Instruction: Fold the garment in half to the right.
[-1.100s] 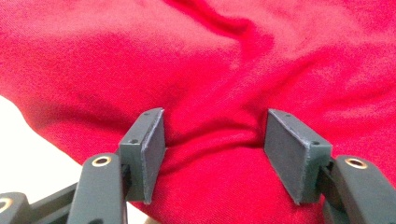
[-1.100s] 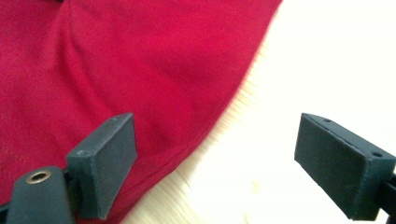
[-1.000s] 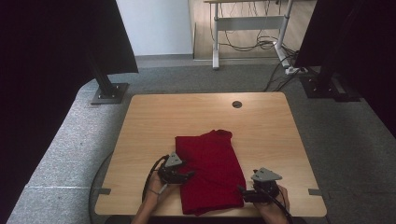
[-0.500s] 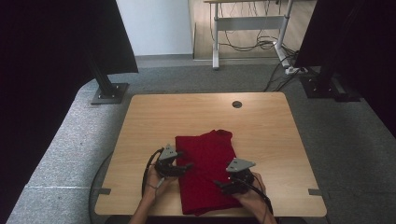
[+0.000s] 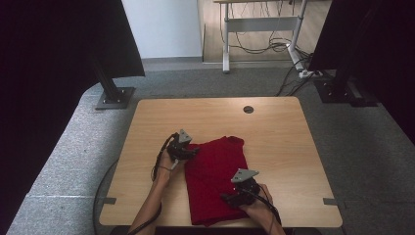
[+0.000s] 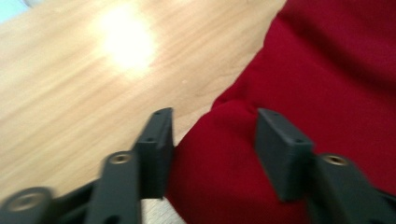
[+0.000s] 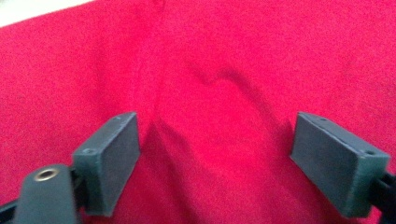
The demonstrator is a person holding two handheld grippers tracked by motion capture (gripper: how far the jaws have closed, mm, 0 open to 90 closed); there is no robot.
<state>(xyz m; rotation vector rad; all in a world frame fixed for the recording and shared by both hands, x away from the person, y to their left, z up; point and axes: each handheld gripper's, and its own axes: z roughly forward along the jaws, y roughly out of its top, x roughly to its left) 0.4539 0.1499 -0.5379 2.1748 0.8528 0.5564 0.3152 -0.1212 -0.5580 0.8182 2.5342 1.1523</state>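
A folded red cloth lies on the near half of the wooden table. My left gripper is at the cloth's far left edge. In the left gripper view its jaws have just been closing around a raised fold of the red cloth; the left gripper has one pad against the fold, while the other pad looks just apart from it. My right gripper sits over the cloth's near right part. In the right gripper view the right gripper is wide open, having narrowed slightly, over wrinkled red cloth.
A round cable hole sits near the table's far edge. Dark panels on stands flank the table on both sides. The left gripper's cable trails back along the forearm. Bare wood surrounds the cloth.
The left gripper moved away from the person along the cloth's left edge. The right gripper moved left from the bare table onto the cloth.
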